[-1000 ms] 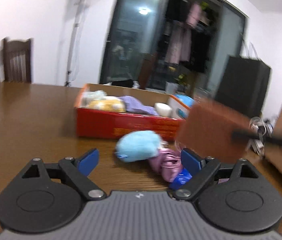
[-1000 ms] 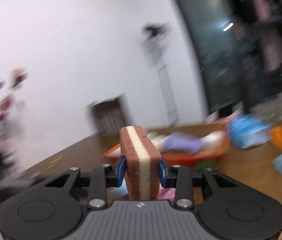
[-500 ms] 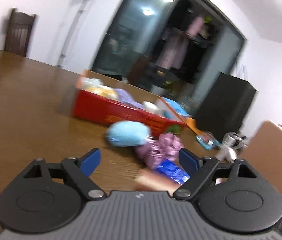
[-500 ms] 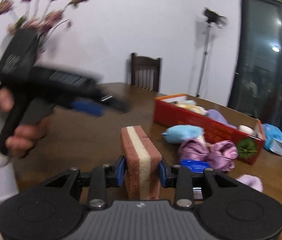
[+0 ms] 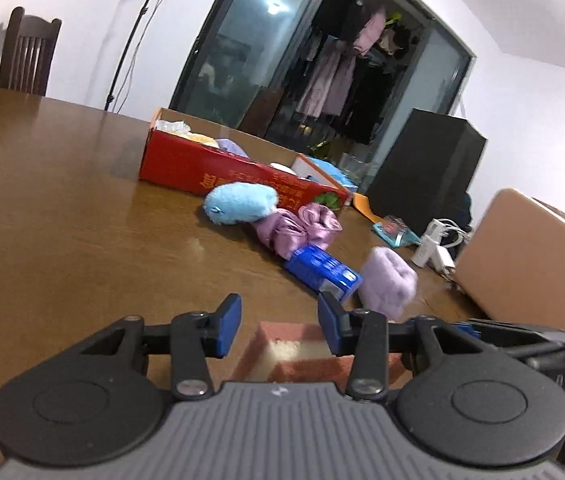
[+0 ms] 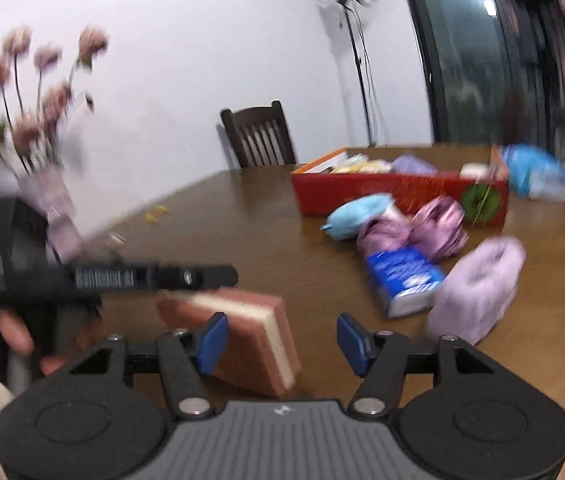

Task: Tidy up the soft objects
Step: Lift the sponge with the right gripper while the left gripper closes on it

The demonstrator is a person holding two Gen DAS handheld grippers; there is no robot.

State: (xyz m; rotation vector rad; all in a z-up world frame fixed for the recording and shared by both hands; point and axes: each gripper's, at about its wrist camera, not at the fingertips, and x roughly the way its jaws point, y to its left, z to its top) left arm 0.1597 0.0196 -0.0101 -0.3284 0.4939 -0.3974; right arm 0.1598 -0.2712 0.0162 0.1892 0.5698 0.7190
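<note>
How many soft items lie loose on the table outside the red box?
5: a blue plush against the red box, a purple satin bundle beside it, a blue pack, a lilac roll, a striped sponge nearest. Others may be hidden.

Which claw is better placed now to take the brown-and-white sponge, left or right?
Left, probably. The left claw has just been closing with the sponge between its jaws. The right claw has just been opening, and its jaws stand wider than the sponge.
</note>
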